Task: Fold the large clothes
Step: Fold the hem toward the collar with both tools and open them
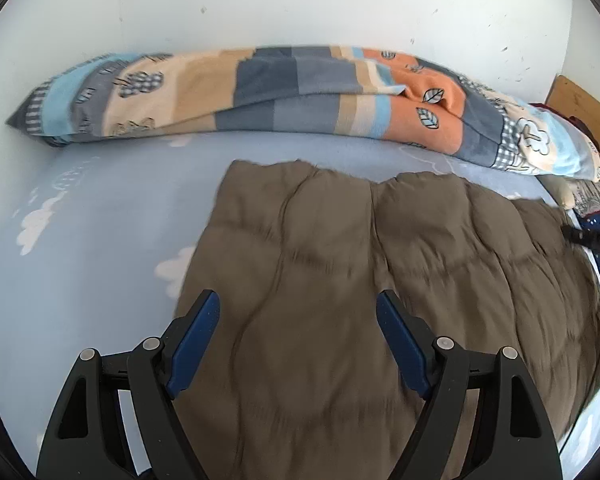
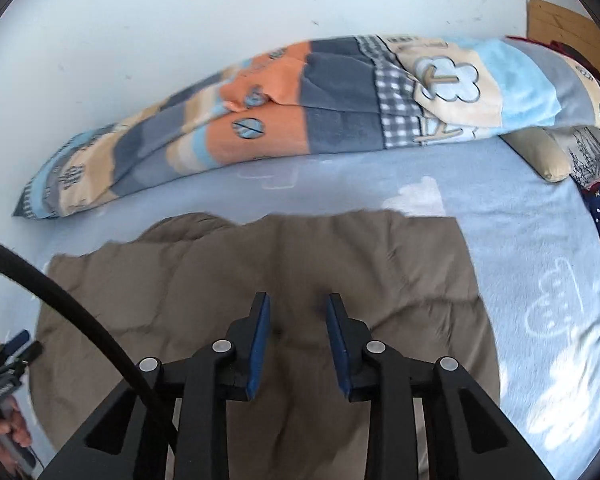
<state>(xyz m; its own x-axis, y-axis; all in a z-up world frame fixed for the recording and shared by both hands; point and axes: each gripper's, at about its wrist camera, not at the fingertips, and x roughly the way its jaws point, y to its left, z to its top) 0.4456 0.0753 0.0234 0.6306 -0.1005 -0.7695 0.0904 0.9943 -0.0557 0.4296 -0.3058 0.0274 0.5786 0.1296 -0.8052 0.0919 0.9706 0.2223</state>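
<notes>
Brown quilted garment (image 1: 340, 280) lies flat on the bed (image 1: 100, 240), on a light blue sheet with white cloud prints. Far edge of the garment is wavy, stops short of the blanket (image 1: 284, 92).

Left hand-held gripper (image 1: 298, 304): jaws spread wide, nothing between the blue pads, hovering over the garment's near-left part. Contact with the fabric can't be judged.

Patchwork blanket, orange/blue/beige, rolled along the white wall (image 1: 300, 0) at the back of the bed.

Right hand-held gripper (image 2: 298, 308): jaws partly open, narrower gap than the left, holding nothing, over the garment's (image 2: 280, 272) middle. Black cable (image 2: 80, 312) crosses lower left of the right view.

Pillows (image 2: 548, 156) at the right end of the bed, just beside the blanket's end.
</notes>
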